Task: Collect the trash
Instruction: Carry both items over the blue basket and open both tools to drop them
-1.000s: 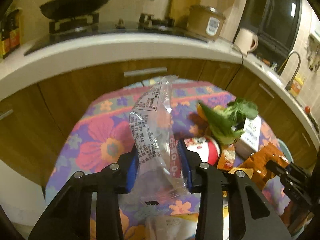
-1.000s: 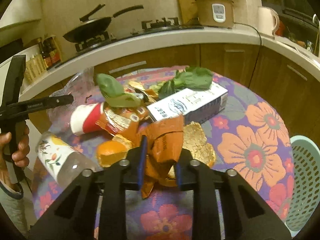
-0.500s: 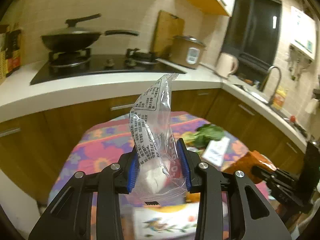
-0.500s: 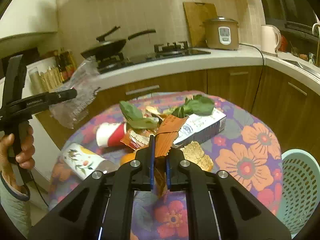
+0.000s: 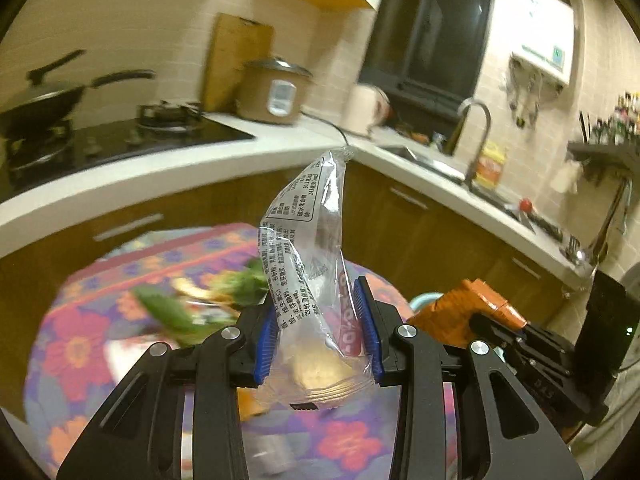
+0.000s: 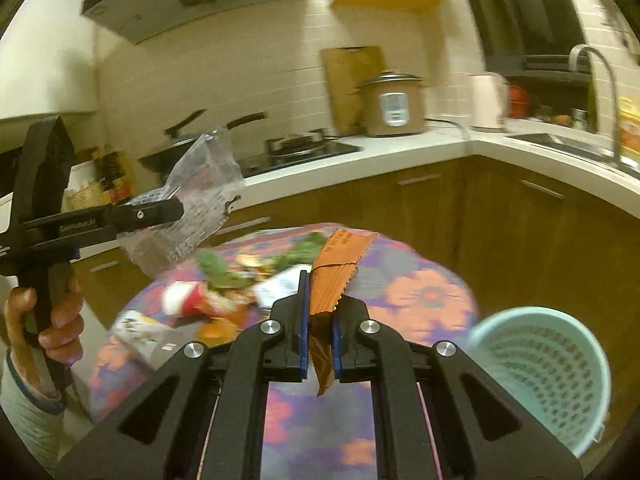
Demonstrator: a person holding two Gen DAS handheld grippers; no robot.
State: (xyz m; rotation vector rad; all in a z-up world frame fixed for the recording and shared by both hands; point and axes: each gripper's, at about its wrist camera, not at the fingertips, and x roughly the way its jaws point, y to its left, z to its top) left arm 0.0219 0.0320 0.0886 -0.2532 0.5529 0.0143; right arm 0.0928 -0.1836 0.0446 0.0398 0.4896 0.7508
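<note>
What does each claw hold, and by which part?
The left claw grips a clear plastic wrapper near its lower end; the rest stands up above the fingers. The right claw pinches an orange wrapper near its lower end.

- The clear wrapper (image 5: 316,280) is thin, glossy, crinkled plastic film with black print.
- The orange wrapper (image 6: 334,268) looks like matt, creased foil-paper with a serrated edge.
- Each hand-held gripper is matt black plastic with shiny metal screws; left (image 5: 318,344), right (image 6: 320,338), blue ribbed pads (image 5: 266,344).
- The basket (image 6: 548,364) is pale, perforated plastic.
- The floral cloth (image 6: 428,296) looks soft.
- The cabinets (image 5: 420,232) are smooth brown wood.
</note>
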